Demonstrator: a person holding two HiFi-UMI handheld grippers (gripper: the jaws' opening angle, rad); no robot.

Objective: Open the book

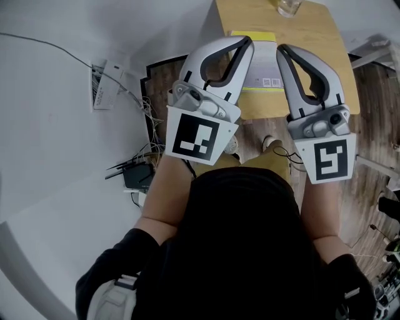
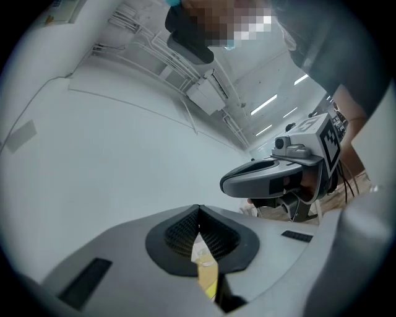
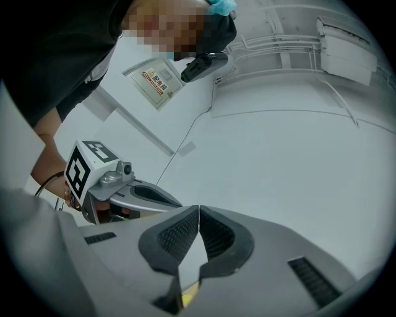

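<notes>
2 grippers are held side by side over the near part of a wooden table (image 1: 325,59), approx. level and pointed toward its far side. The left gripper (image 1: 246,41) has its jaws pressed together w/ nothing pinched. In its own view the ribbed pads are seen meeting at the tip, and only a sliver of yellow shows through the gap lower down, prob. the book beyond rather than a thing held. The right gripper (image 1: 285,49) is likewise closed on nothing.

The book (image 1: 266,70), grey cover w/ yellow bands, lies shut & flat on the table just past the 2 jaw tips and is partly hidden by them. No contact can be made out. A glass (image 1: 289,6) stands at the far edge, apart from the book.

The jaws are prob. kept closed so that a thin tip can be slid under the cover edge. The 2nd gripper is likely carried alongside to pin the book down. The task is judged not yet begun: approach stage.
</notes>
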